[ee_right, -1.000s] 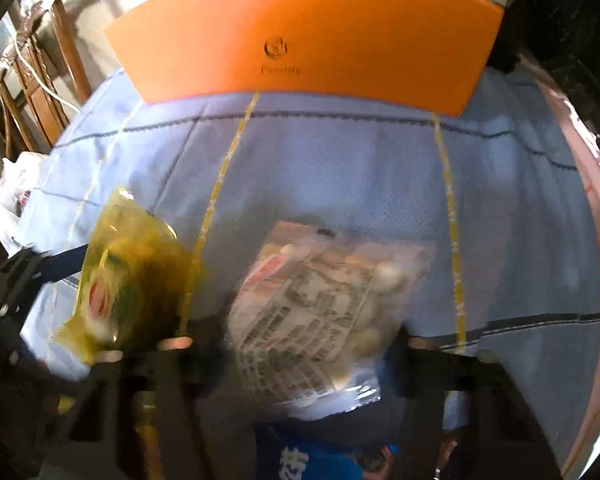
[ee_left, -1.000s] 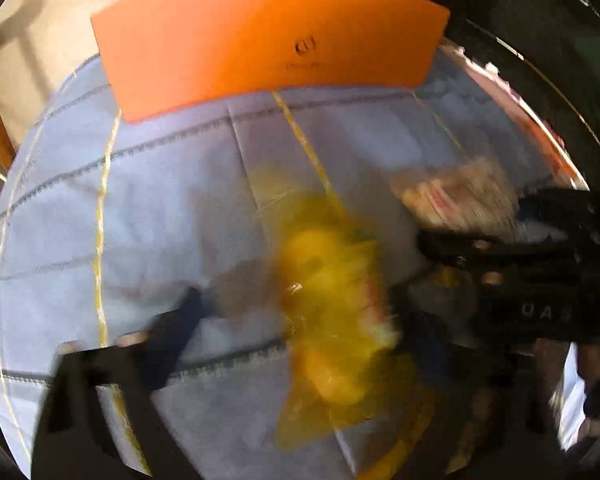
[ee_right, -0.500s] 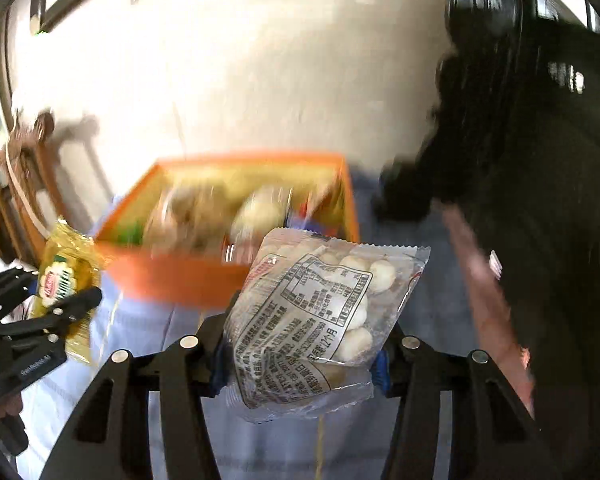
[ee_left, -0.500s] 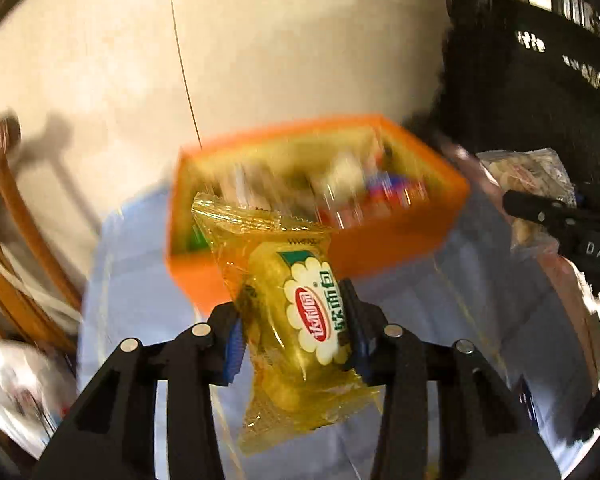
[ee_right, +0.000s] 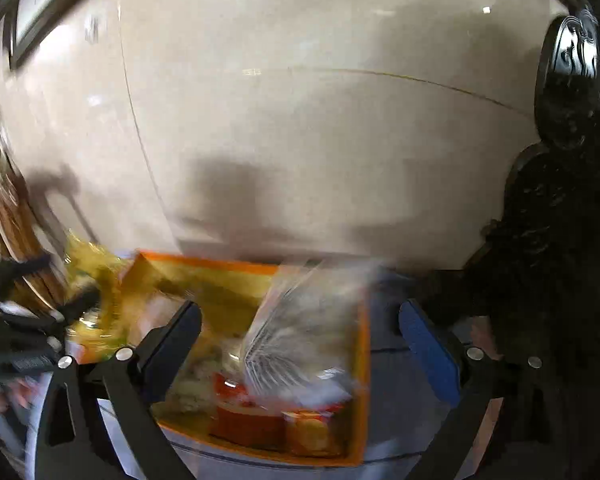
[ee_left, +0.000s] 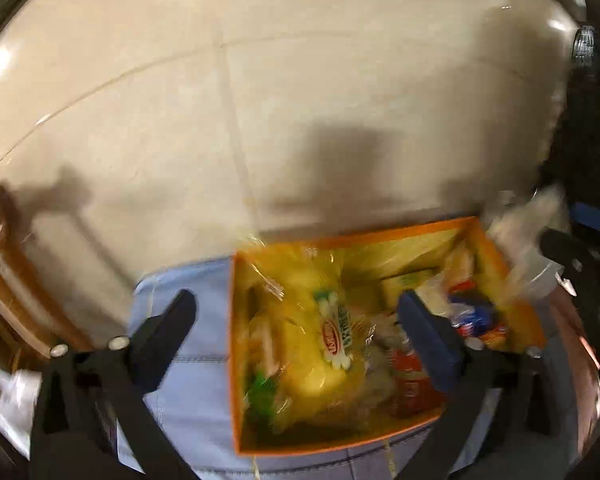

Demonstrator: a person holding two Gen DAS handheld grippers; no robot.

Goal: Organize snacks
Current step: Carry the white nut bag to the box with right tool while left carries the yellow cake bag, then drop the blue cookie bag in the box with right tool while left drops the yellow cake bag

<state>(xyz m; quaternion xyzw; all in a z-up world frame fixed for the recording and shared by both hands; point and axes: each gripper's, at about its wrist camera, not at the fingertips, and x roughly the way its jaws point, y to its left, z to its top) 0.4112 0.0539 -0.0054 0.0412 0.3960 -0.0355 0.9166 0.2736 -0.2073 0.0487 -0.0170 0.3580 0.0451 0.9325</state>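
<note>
Both my grippers, left gripper (ee_left: 296,320) and right gripper (ee_right: 300,330), spread wide, empty. Yellow plastic snack packet (ee_left: 320,344) and clear printed snack bag (ee_right: 300,340) over orange rectangular box (ee_left: 233,360), box nearly full. I judge task near done.

The yellow snack packet (ee_left: 320,344) is glossy, crinkled plastic film, and the clear bag (ee_right: 304,332) at lower centre of the right wrist view is shiny see-through plastic. The orange box (ee_left: 332,446) looks like smooth matt card. Pale blue woven cloth (ee_left: 196,392) with stitched seams covers the tabletop. The wall (ee_left: 300,100) behind is polished, light-reflecting tile. At left, the chair (ee_left: 8,276) is varnished wood.
</note>
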